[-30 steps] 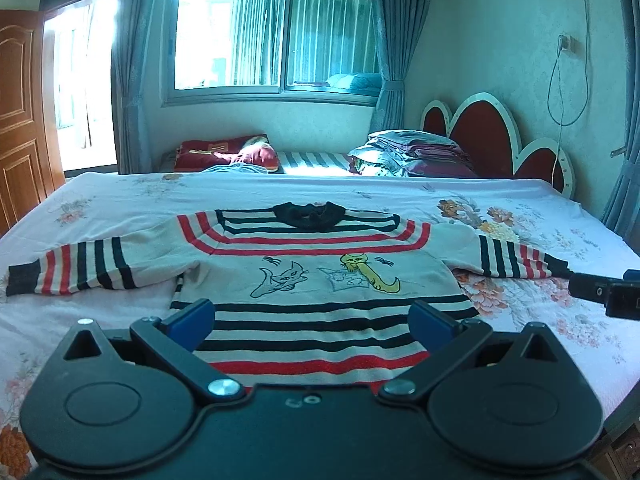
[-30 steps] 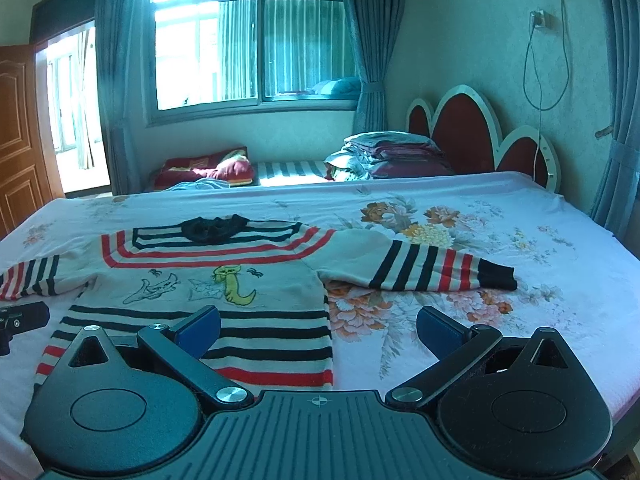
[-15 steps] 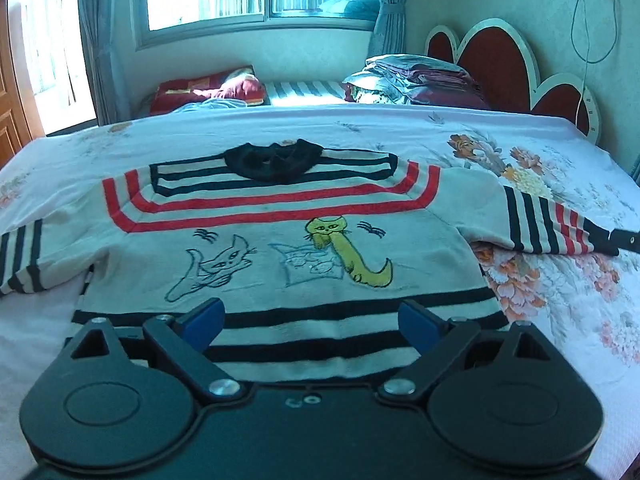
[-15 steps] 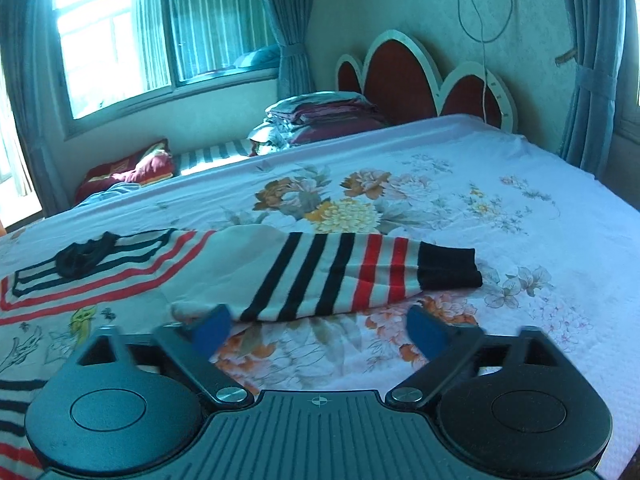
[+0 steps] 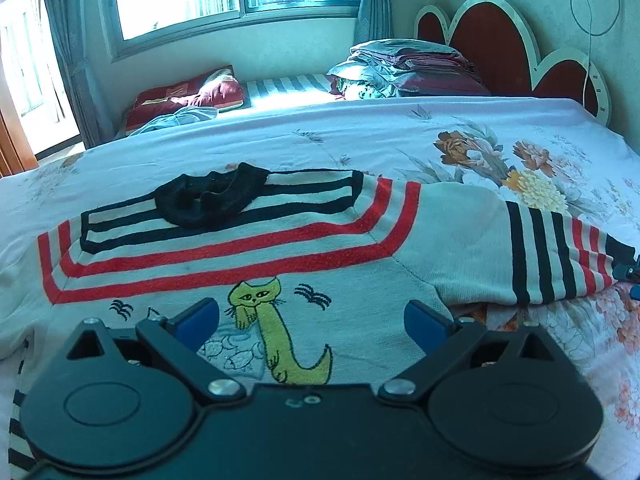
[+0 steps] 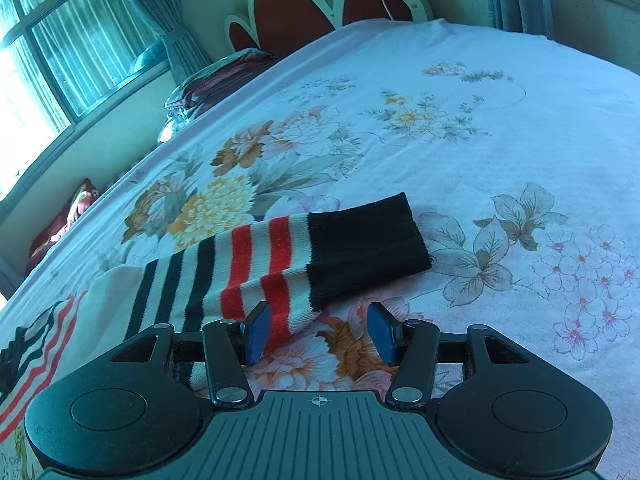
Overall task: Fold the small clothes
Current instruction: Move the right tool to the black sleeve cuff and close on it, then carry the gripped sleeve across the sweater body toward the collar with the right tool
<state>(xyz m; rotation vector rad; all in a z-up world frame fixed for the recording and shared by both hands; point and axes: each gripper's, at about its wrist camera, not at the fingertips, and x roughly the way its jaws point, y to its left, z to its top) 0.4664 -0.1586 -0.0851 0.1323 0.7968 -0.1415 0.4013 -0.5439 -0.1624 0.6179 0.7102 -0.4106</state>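
Note:
A small white sweater (image 5: 360,280) with red and black stripes, a black collar (image 5: 208,200) and a yellow cat print lies flat, front up, on the bed. My left gripper (image 5: 312,316) hovers low over the chest print. Its jaws are wide and opening, and grip nothing. The right sleeve (image 6: 240,272) stretches out to the right and ends in a black cuff (image 6: 360,248). My right gripper (image 6: 320,330) sits at the sleeve's near edge, jaws closing. The striped edge lies between the pads beside the left pad (image 6: 256,334), unpinched.
The bed carries a floral sheet (image 6: 480,120). Folded bedding (image 5: 404,68) is stacked before the red headboard (image 5: 492,40). A red pillow (image 5: 188,96) lies under the window. A cable hangs down the wall at the right.
Both grippers have moved forward and down towards the sweater. The right one rolled, swung to the right sleeve's cuff and narrowed its jaws. The left one came in over the chest.

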